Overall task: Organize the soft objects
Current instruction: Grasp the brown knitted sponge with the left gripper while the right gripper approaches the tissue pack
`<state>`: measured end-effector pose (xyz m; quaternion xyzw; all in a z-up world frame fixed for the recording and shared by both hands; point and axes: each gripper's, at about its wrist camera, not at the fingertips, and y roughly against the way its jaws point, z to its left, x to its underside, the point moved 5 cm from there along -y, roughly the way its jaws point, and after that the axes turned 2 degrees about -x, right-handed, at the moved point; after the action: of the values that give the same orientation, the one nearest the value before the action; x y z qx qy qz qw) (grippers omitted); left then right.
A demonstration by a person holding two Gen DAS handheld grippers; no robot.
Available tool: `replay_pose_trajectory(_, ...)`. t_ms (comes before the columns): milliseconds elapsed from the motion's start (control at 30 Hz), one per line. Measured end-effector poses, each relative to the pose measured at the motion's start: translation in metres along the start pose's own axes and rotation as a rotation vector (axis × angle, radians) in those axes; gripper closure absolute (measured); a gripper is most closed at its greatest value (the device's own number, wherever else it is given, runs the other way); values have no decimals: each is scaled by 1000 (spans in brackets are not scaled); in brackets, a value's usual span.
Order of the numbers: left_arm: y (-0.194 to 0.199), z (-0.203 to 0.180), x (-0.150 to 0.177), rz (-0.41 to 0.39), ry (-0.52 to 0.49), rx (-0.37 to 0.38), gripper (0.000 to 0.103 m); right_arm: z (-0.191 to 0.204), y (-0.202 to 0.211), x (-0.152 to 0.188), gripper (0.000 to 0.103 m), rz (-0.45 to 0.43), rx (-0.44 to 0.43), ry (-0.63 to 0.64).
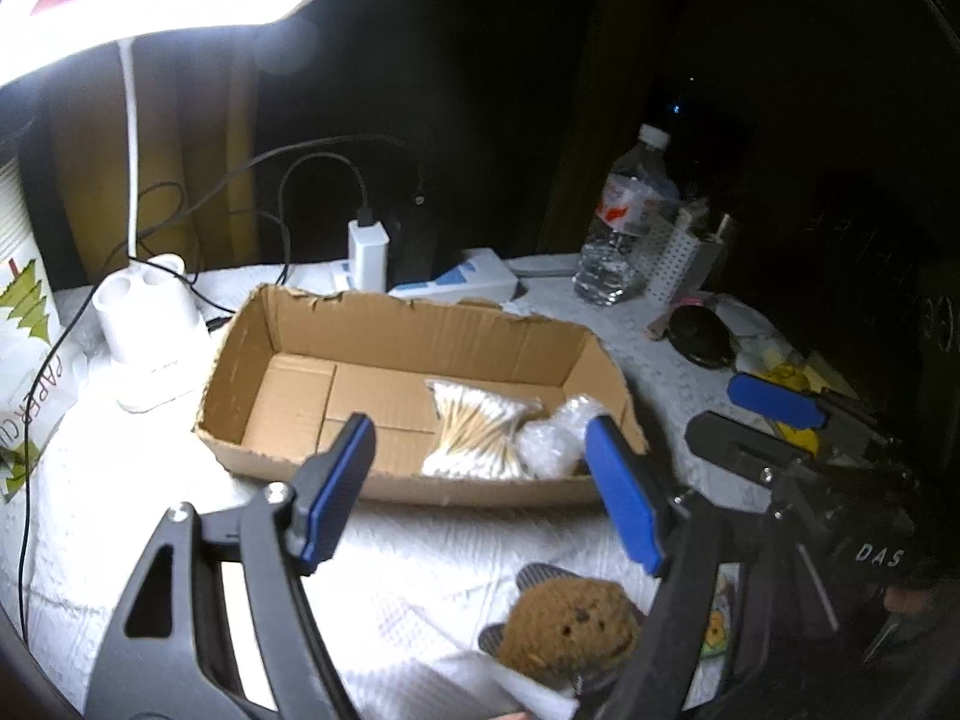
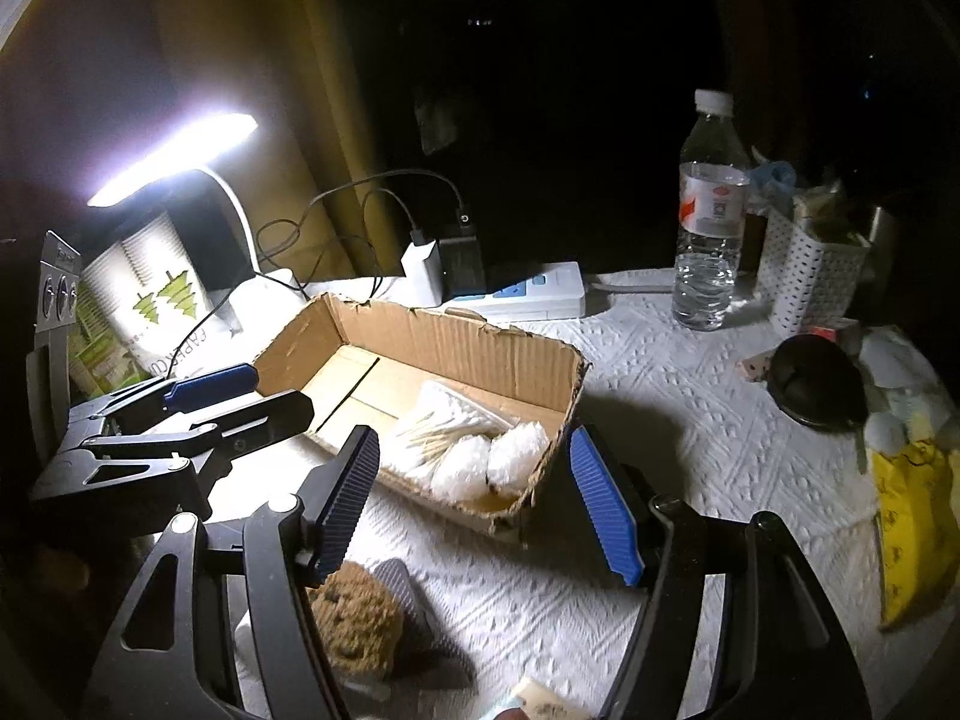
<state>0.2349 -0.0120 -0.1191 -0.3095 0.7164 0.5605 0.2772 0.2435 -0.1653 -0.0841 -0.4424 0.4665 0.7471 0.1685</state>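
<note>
Brown plush bear (image 1: 567,624) lies on the white cloth (image 1: 420,570), outside the box (image 1: 384,324) — not yet stowed. Swabs (image 1: 474,432) and a clear packet (image 1: 555,438) already sit in the box's right end. Left gripper (image 1: 480,492) and right gripper (image 2: 474,504) — jaws apart, both empty.

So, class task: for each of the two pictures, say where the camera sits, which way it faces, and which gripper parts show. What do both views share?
Left wrist: on the left gripper, facing the cardboard box; own open fingers, right gripper at right.
Right wrist: on the right gripper, facing the box; own open fingers, left gripper at left.
Shared: box, cotton swabs, brown plush toy, water bottle.
</note>
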Motion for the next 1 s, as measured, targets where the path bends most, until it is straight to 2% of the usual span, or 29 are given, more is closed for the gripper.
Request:
replay_pose_trajectory(233,17,-10,11,-6,-17,17,29,0,23,13,33,-14,20,-8)
replay_pose_trajectory(533,32,-23,35,4,-34,40,28,-2,37,46,33,14,43,-30)
replay_pose_trajectory(667,40,-28,47,7,-41,56,18,-3,41,61,33,28,51,-43)
replay_pose_trajectory(1000,43,-37,77,52,-68,49,17,-7,39,96,33,68,48,-90)
